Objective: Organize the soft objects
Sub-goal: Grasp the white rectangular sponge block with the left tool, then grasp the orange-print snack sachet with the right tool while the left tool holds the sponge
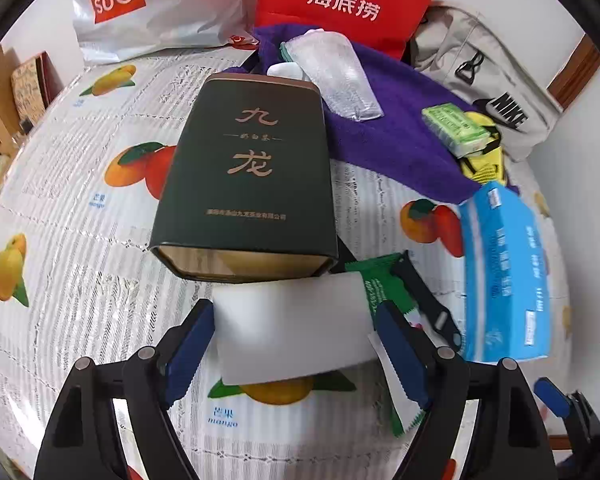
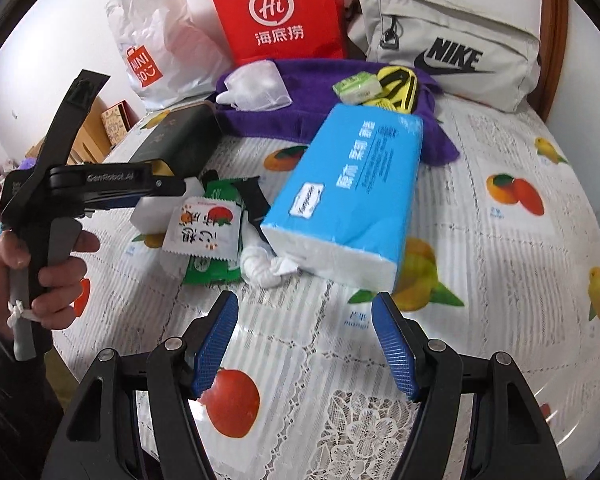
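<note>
A white foam block lies on the fruit-print tablecloth between the blue pads of my left gripper. The pads stand just off its sides, so this gripper is open. The block's far edge sits at the mouth of a dark green tin lying on its side. In the right wrist view a hand holds the left gripper over the block. My right gripper is open and empty above the cloth, just short of a blue tissue pack and a knotted white cloth.
Snack packets and a black tool lie beside the block. A purple towel behind carries a clear pouch, a green tissue pack and a yellow strap. Red, white and grey bags line the wall.
</note>
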Available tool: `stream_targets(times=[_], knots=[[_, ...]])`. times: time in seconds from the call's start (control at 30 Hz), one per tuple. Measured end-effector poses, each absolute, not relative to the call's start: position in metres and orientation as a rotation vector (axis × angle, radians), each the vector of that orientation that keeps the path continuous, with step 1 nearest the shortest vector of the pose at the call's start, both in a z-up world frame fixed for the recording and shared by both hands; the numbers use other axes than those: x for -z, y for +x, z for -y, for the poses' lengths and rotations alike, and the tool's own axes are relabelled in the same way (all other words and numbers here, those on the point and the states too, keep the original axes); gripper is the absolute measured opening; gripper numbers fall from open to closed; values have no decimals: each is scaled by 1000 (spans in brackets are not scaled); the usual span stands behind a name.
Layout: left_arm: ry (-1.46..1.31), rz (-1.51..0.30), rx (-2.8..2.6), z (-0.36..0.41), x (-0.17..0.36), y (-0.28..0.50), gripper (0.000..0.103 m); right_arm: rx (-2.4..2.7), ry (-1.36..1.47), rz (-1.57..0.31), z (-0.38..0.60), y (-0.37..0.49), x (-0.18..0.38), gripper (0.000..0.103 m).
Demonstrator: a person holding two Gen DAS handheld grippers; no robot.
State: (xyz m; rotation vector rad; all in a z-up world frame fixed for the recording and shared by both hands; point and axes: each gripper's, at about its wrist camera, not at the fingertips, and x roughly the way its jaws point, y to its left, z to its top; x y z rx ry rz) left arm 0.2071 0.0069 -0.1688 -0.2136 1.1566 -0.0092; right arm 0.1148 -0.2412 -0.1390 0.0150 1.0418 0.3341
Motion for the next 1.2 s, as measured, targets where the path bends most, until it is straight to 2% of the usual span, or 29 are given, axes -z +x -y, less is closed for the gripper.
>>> stream_targets(times=[0.13, 0.3, 0.7, 1.2], knots=[[-142, -1176, -31, 4, 180, 213, 82, -334, 23, -1061, 241, 115, 145, 69], [-224, -1168, 26, -7, 177, 203, 82, -347, 21, -1060, 236, 111, 145, 69], [-213, -1156, -18, -46, 172, 160, 82, -387, 20, -1046, 207, 116, 153, 69], [-221, -1139, 12, -60, 177, 152, 82, -654, -102, -1000, 113, 108, 159, 69]])
